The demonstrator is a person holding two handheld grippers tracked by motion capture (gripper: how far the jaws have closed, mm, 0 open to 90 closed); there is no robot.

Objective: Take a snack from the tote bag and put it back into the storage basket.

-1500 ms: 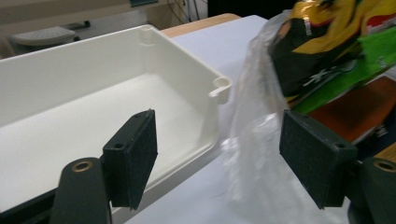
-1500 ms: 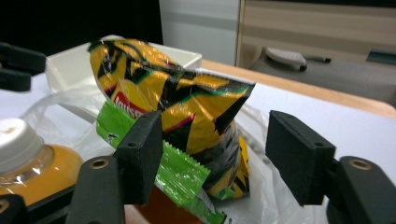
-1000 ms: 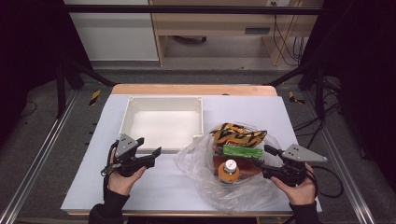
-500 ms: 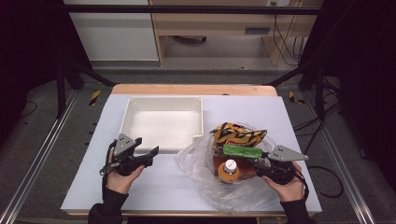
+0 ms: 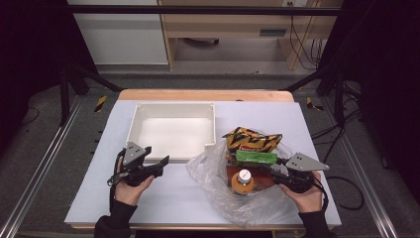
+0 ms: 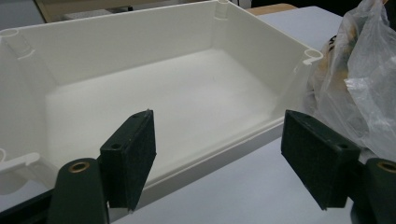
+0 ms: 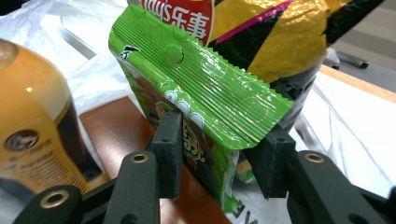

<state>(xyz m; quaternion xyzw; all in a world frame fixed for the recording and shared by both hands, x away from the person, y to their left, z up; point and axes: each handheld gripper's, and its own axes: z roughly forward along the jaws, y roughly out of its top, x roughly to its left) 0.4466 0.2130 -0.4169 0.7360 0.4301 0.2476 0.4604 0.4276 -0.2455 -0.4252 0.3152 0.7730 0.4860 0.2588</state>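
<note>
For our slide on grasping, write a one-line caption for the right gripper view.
Right gripper with jaws closing around a green snack packet, beside an orange bottle.

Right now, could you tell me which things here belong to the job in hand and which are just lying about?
In the job:
- green packet, between the right gripper jaws, which have just been closing
- plastic bag
- white bin

Lying about:
- yellow chip bag
- orange bottle
- left gripper, open and idle

The table (image 5: 168, 198) bears a white tray (image 5: 173, 130) and a plastic bag (image 5: 213, 173).
</note>
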